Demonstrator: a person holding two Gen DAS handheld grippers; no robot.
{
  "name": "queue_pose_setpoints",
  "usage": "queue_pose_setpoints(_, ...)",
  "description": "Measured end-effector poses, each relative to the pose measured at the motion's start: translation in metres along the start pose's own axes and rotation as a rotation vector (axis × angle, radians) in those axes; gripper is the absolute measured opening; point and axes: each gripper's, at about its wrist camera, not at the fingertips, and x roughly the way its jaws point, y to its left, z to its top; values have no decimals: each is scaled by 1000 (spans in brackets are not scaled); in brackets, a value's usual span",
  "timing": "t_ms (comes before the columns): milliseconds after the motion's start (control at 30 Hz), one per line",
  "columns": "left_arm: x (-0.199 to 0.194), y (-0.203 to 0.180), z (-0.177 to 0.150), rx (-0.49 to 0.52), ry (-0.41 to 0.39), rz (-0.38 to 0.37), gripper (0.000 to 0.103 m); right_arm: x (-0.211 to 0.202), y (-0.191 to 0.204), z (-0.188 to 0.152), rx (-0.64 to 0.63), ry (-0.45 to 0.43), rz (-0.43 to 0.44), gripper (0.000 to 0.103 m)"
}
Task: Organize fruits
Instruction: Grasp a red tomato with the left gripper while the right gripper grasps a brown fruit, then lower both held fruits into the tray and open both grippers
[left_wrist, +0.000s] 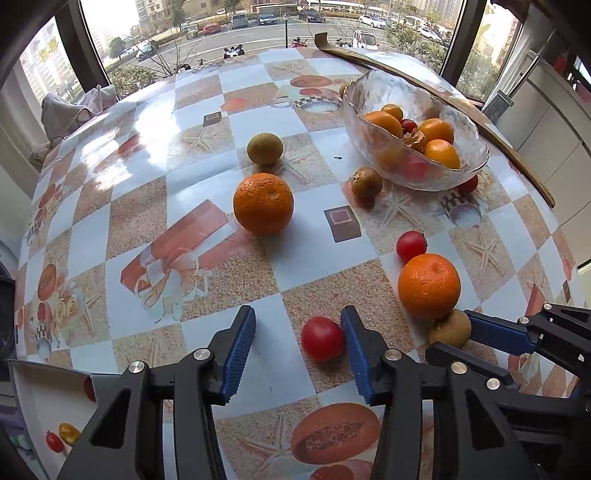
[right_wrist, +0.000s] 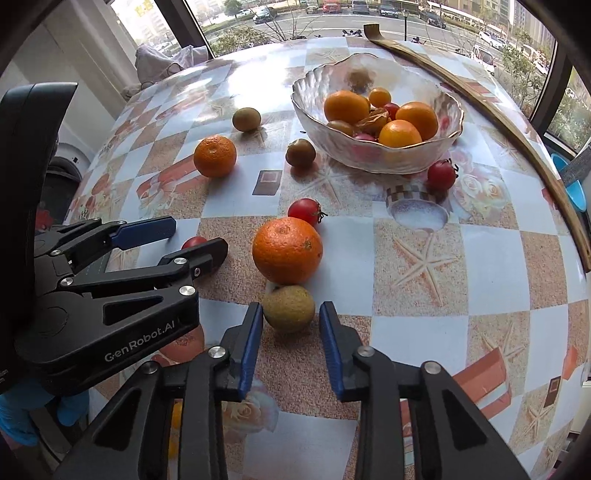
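Nearest the cameras, both grippers sit low over the table (right_wrist: 424, 332), side by side. Left gripper (left_wrist: 299, 354) jaws wide open, holding nothing; a red tomato (left_wrist: 322, 338) lies between the fingers, touching or almost touching the right-hand pad, well clear of the left-hand one. Right gripper (right_wrist: 291, 345) jaws also open, empty, bracketing a brown-green kiwi-like fruit (right_wrist: 289, 308) with a small gap each side. That fruit touches the near orange (right_wrist: 287, 249) just behind it; a second tomato (right_wrist: 306, 211) sits just past the orange. Mid-table: another orange (right_wrist: 215, 156) on the left, a dark brownish fruit (right_wrist: 300, 152) near the bowl, a green-brown fruit (right_wrist: 246, 119) farther left. Far right: glass bowl (right_wrist: 306, 107) already holding several oranges, small tomatoes and a husked fruit; one more tomato (right_wrist: 441, 174) rests against its right foot. Long wooden stick (right_wrist: 498, 110) along the far right edge. Judgement: both picks about to close, many fruits left loose. Risks: the off-centre tomato may roll or squirt sideways when one pad hits first, and could get crushed if squeezed hard; closing on the kiwi-like fruit could nudge the touching orange and set it rolling on the slick cloth; the two grippers are close enough to bump.
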Motion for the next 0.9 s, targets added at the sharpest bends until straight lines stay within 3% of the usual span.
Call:
queue_pose_setpoints(133, -2, -1, 0, -7, -2, -19, 22, -2, -4, 0, 16, 5, 5, 31)
queue_pose_setpoints(333, -10, 9, -10, -75, 13, -76, 21, -9, -16, -7, 76, 18, 11, 31)
queue_pose_setpoints(600, -36, 22, -32, -114, 4, -91, 21, -23, -21, -19, 124, 34, 28, 31)
queue_pose_setpoints(900, -70, 39, -49, -162, -37, -94, 21, -36, 0, -23, 98, 40, 44, 31)
